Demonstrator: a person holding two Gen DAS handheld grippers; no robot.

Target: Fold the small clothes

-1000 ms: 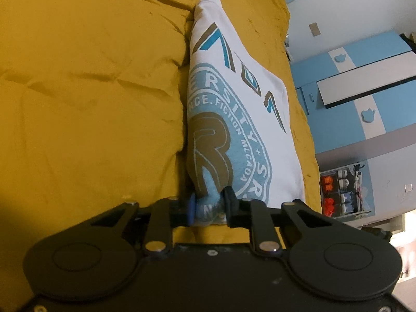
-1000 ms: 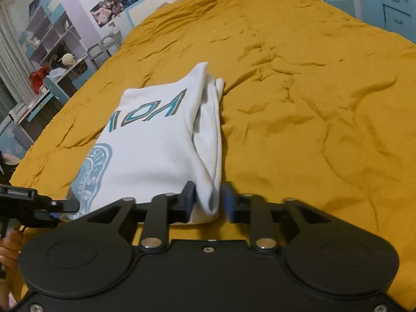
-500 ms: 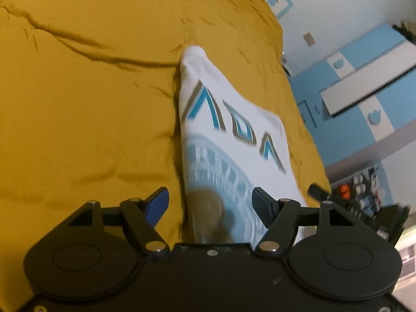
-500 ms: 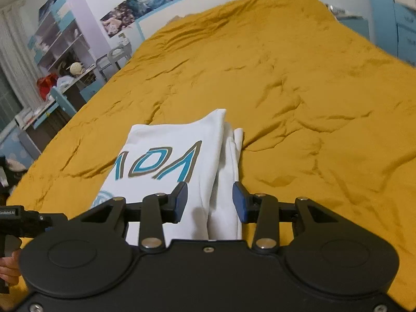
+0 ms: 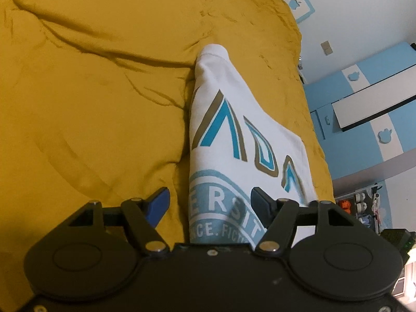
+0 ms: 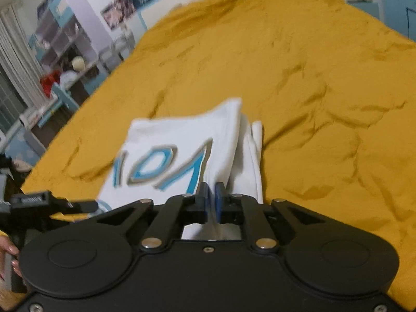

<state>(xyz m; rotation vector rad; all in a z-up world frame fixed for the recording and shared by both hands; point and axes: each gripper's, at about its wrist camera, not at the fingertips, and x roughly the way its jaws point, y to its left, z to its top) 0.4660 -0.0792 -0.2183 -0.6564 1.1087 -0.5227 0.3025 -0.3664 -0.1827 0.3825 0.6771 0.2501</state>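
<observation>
A folded white T-shirt (image 5: 234,130) with a blue and brown print lies on the mustard-yellow bedspread (image 5: 91,91). My left gripper (image 5: 209,200) is open, its jaws wide apart above the shirt's near edge, holding nothing. In the right wrist view the same shirt (image 6: 182,143) lies just ahead. My right gripper (image 6: 211,197) is shut, its blue pads pressed together above the shirt's near right edge, with no cloth visibly between them. The left gripper's tip (image 6: 52,202) shows at the left edge of that view.
The bedspread (image 6: 325,91) stretches far to the right and back. Blue and white wardrobes (image 5: 364,104) stand beyond the bed's edge. Shelves and a desk with clutter (image 6: 52,65) stand at the far left of the room.
Both grippers let go of the shirt and drew back from it. The left one stays wide open. The right one opened, then closed empty.
</observation>
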